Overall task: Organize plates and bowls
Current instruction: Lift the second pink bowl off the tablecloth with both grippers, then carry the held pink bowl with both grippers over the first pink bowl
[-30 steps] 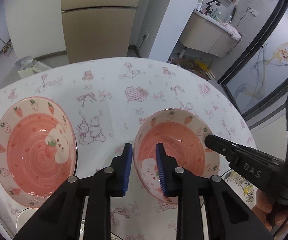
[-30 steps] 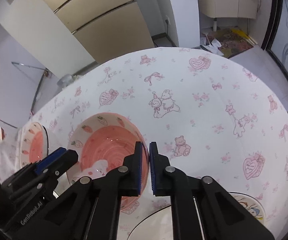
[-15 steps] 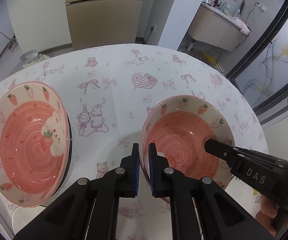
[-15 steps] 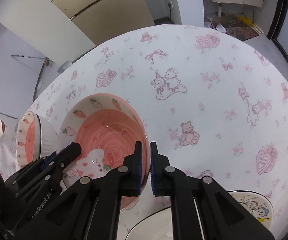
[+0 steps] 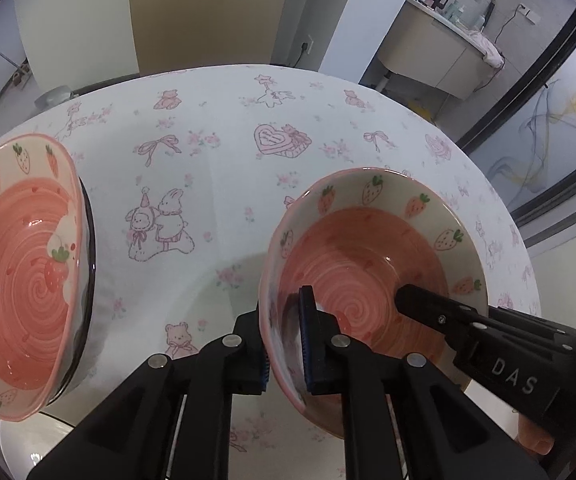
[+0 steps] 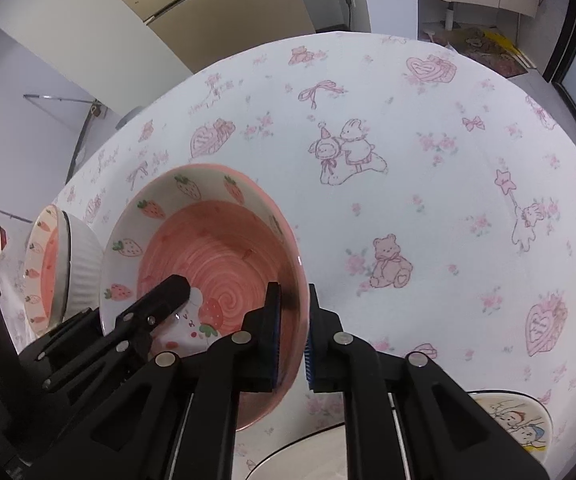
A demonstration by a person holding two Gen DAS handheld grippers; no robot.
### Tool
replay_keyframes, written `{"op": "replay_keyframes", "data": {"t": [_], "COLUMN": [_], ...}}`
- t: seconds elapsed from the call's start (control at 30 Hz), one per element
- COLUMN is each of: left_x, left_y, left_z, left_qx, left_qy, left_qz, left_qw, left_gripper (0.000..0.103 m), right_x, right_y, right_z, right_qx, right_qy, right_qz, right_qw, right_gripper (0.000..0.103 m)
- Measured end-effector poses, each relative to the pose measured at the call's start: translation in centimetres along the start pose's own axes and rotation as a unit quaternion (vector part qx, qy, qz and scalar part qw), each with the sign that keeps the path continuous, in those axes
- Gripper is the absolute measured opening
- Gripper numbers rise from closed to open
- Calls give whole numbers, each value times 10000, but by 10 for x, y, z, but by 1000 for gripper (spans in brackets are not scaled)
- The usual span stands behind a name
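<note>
A pink strawberry bowl (image 5: 367, 264) hangs just above the tablecloth (image 5: 216, 184), held from both sides. My left gripper (image 5: 282, 328) is shut on its left rim, one finger inside and one outside. My right gripper (image 6: 292, 304) is shut on the opposite rim (image 6: 297, 264). Each gripper also shows in the other's view: the right gripper (image 5: 407, 300) reaches into the bowl, and the left gripper (image 6: 176, 284) does the same. A second strawberry bowl (image 5: 20, 280) rests at the left, nested in a white ribbed bowl (image 6: 84, 264).
A white plate (image 6: 307, 452) lies near the table's front edge, below the held bowl. A plate with a cartoon print (image 6: 519, 428) sits at the front right. Another white plate (image 5: 28, 448) lies under the nested bowls. The round table (image 6: 427, 200) drops off on all sides.
The left jaws stood slightly apart around the rim and have shut on it. Both grippers and the held bowl have sunk closer to the tablecloth.
</note>
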State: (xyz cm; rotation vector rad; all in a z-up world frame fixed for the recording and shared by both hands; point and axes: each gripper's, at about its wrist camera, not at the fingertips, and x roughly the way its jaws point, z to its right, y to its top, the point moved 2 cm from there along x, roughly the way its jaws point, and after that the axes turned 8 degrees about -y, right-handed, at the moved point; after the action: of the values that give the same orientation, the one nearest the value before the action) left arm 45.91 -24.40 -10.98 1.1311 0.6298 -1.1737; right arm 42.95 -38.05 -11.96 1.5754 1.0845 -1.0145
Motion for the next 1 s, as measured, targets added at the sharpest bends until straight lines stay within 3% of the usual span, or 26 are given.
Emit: {"op": "replay_keyframes", "data": {"t": [0.13, 0.3, 0.5, 0.8, 1.0], "left_x": [-1, -1, 2, 2, -5], "left_y": [-1, -3, -3, -6, -3], "left_z": [-1, -2, 5, 13, 10], "left_qx": [-11, -30, 179, 567, 425], "left_qy": [-17, -29, 107, 197, 64], "left_qz": [25, 43, 138, 152, 143], "left_qw": [10000, 10000, 9997, 9981, 9990], "left_gripper": [11, 11, 15, 16, 16], "right_x": [0, -2, 1, -1, -3], "right_y": [1, -2, 1, 3, 4], "right_z": [3, -5, 5, 3, 7], "right_qx": [16, -222, 55, 154, 343], "right_qy": [128, -162, 205, -41, 229], "right_qz": [22, 197, 108, 335, 252], "right_qw": [9999, 9994, 9997, 9993, 9988], "right_gripper": [9, 11, 10, 10, 10]}}
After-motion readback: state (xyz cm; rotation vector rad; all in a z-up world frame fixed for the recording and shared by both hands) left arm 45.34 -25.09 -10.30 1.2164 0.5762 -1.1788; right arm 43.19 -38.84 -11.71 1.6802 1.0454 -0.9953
